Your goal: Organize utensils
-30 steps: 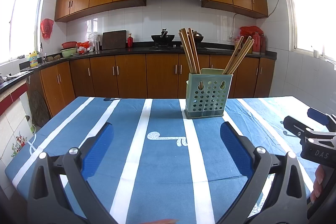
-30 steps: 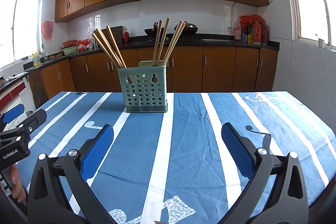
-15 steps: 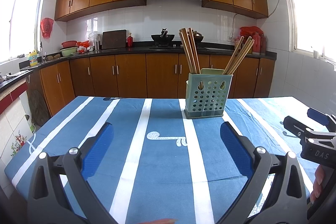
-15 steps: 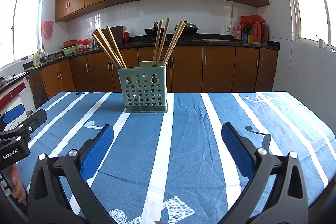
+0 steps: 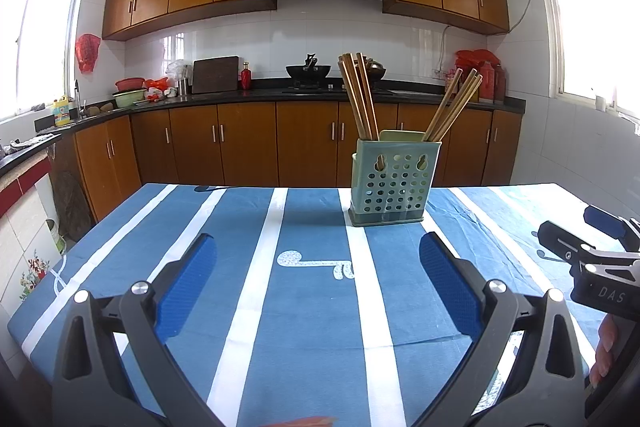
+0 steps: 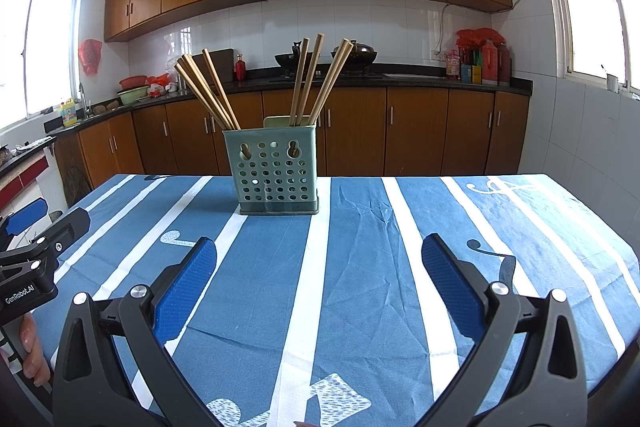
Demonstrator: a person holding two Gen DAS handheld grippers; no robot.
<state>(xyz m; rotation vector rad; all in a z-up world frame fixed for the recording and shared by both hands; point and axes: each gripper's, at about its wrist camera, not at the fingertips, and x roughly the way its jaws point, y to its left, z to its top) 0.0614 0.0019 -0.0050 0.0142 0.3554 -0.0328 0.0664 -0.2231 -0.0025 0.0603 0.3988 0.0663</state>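
From the left wrist, the left gripper (image 5: 318,281) is spread wide and empty over bare blue-and-white striped cloth (image 5: 312,311), with the perforated green plastic holder (image 5: 393,183) of wooden chopsticks (image 5: 360,95) upright ahead toward the table's far edge. From the right wrist, the right gripper (image 6: 319,281) likewise gapes empty above open, creased cloth (image 6: 360,267); the holder (image 6: 276,173) stands ahead-left, its chopsticks (image 6: 208,91) fanning outward.
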